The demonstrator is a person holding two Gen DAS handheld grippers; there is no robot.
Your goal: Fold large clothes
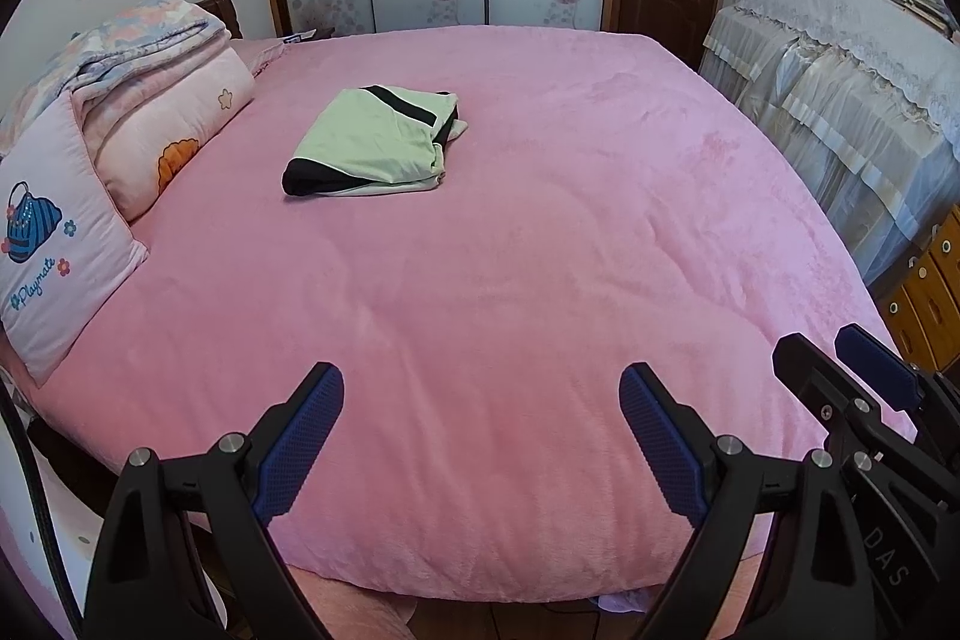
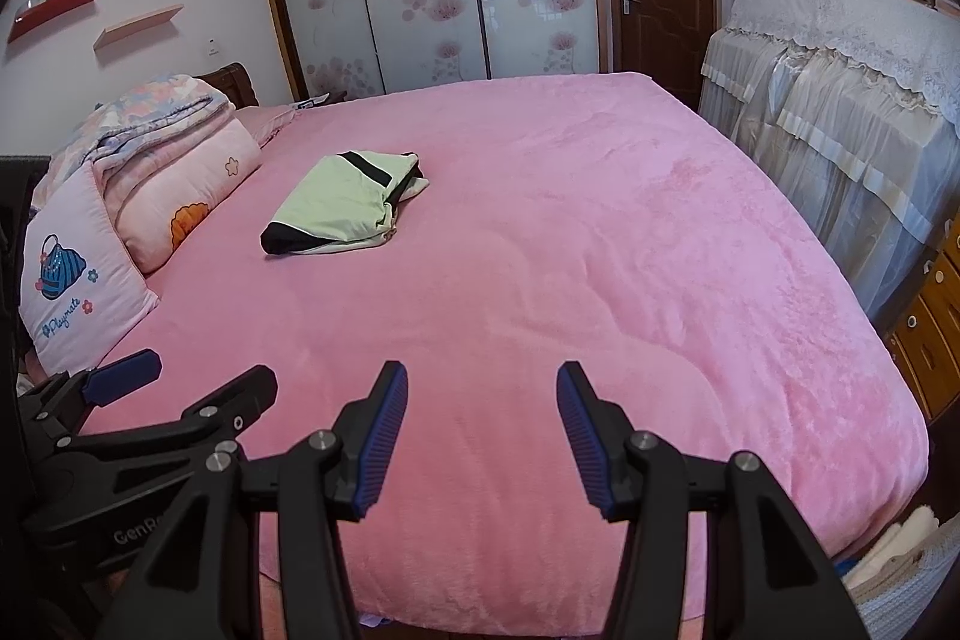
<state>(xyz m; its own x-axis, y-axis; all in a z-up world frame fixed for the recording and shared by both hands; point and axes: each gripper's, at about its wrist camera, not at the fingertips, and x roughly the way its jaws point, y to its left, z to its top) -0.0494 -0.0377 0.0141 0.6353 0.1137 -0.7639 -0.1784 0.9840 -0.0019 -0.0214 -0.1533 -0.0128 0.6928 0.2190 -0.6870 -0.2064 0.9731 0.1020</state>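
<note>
I hold both tools at the near edge of the bed, neither touching anything. My left gripper has its blue pads spread wide with nothing between them, and my right gripper stands released the same way, fingers apart over bare pink blanket. The garment, pale green with black bands, lies well apart from me toward the far left of the bed, near the rolled floral quilt and the Playmate pillow. It is already a compact rectangle of several layers, one black corner nearest me and a looser bunch at its far right end. So I judge the folding itself done, or close to it, and this the step of standing back. If anything is left, it is tidying that loose far end: I would have to reach across the blanket, bring one tool down on the bundle to steady it, and pinch the stray edge with the other without dragging the layers open
</note>
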